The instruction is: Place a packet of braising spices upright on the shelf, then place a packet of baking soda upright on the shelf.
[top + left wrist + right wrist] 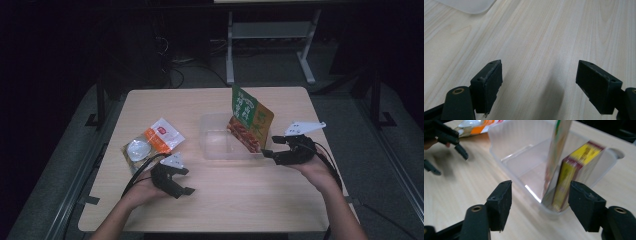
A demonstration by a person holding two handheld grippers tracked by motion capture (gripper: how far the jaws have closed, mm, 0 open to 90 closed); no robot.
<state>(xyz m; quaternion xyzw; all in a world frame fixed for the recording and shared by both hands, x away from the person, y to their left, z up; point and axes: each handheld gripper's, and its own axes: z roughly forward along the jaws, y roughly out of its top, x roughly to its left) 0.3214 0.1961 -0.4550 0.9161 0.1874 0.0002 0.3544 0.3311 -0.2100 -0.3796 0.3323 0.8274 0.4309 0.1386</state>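
Your right tongs [268,148] sit just off the right end of the clear plastic tub [212,145], near the right edge of the table [235,200]. Their jaws stand wide apart and grip nothing. In the right gripper view the tub's near corner lies between and just beyond the tongs [540,205], and no pad presses on it.

Two snack packets stand in the right end of that tub [509,147], which sits near the middle of the table, a little toward the far edge. The green packet [244,109] rises highest and tilts toward the far edge. The orange packet [256,131] leans beside it on the side nearer your right hand. In the right gripper view the green packet [556,152] is edge-on, and the yellow-sided one [574,172] rests against the tub wall.

Your left tongs [181,187] hover low over bare wood toward the near left part of the table, jaws wide and empty. The left gripper view has only table grain between the tongs [539,85].

Beyond your left hand [142,192], near the left edge, lie a white and orange sachet [164,134] and a round clear-lidded cup [138,149] touching it.
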